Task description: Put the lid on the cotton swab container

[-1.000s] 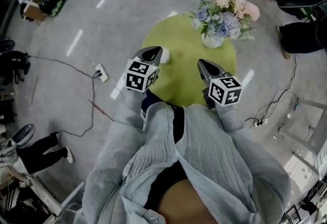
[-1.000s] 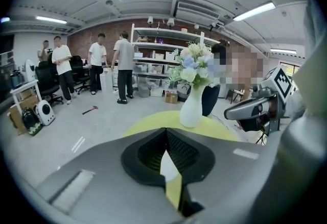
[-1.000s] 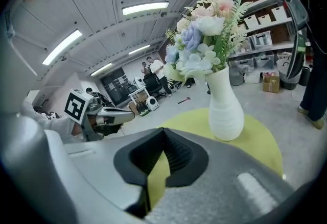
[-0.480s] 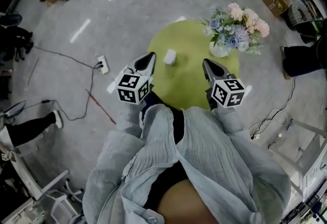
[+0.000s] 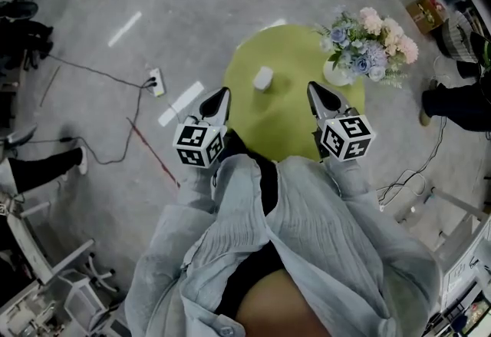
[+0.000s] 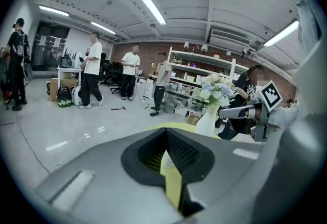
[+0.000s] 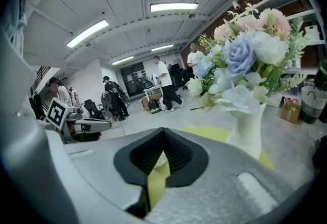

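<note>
Between left tongs (image 5: 222, 93) and right tongs (image 5: 313, 89) stands the cotton swab container (image 5: 263, 79).

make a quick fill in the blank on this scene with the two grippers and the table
The white container stands on a table whose top is ___ in shape.
The vase of flowers stands on the same side as the person's ___ gripper.
The left gripper and the right gripper each have their jaws together and hold ___.

Missing words: round; right; nothing
</note>
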The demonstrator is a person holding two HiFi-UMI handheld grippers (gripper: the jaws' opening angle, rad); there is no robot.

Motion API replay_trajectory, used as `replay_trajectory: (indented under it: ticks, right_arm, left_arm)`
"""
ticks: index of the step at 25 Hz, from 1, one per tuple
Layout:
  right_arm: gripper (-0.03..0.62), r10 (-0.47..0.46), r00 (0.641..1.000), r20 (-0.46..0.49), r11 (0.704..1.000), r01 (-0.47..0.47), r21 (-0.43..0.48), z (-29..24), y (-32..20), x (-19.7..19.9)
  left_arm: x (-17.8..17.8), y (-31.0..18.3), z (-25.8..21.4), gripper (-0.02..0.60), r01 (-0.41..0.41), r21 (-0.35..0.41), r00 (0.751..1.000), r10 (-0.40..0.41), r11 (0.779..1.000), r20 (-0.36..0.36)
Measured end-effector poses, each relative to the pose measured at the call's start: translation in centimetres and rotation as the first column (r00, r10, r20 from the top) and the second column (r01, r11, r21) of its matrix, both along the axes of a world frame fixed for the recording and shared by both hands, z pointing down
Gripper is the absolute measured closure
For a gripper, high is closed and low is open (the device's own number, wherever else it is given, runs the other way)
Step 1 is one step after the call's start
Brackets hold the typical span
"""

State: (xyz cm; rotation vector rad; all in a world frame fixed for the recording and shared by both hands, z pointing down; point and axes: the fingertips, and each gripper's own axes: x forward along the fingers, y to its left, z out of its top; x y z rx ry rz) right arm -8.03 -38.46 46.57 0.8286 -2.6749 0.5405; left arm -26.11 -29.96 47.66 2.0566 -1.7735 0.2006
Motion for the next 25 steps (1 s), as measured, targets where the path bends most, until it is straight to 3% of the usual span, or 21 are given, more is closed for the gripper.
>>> replay_trajectory:
  ticks: [25]
  right_arm:
    - [0.592, 0.022, 0.999, -0.025, 1.000, -0.022, 0.006, 0.4, 0.4, 1.0]
  left_arm:
    - [1.8, -0.7, 0.4, 0.561, -0.051, 0.001, 0.999, 0.051, 0.999, 0.010]
